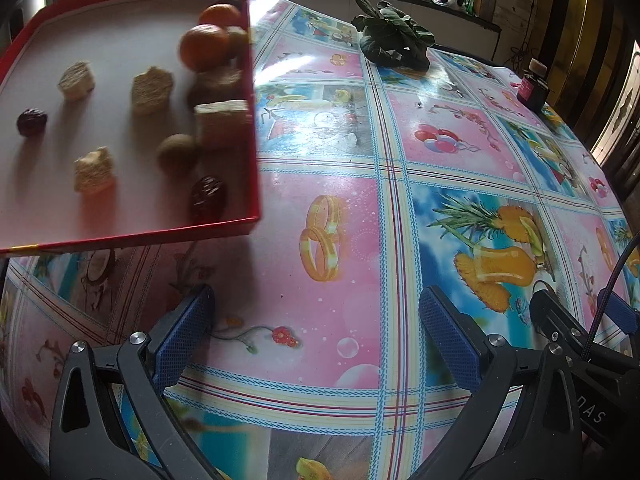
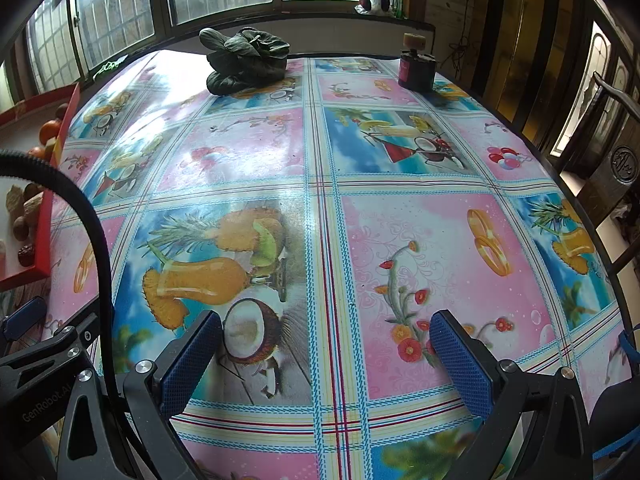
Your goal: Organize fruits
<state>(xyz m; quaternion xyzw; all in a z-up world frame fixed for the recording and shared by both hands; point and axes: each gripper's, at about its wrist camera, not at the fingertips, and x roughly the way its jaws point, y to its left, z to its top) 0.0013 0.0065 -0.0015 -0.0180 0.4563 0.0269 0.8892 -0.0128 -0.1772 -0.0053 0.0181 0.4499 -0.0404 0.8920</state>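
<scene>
Up ahead and left of the left gripper (image 1: 316, 336), red tray (image 1: 256, 128) holding oranges (image 1: 203, 47), dates and pale blocks, both grippers spread wide and empty, right gripper (image 2: 326, 354) over the patterned tablecloth (image 2: 400, 240), well apart from the tray.

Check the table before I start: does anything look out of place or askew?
The red tray sits skewed, its near corner jutting over the tablecloth with a shadow beneath. Oranges crowd one wall. A leafy vegetable lies loose far back.

Red tray (image 1: 252, 128) left, greens (image 2: 246, 60) far, middle seemingly open
</scene>
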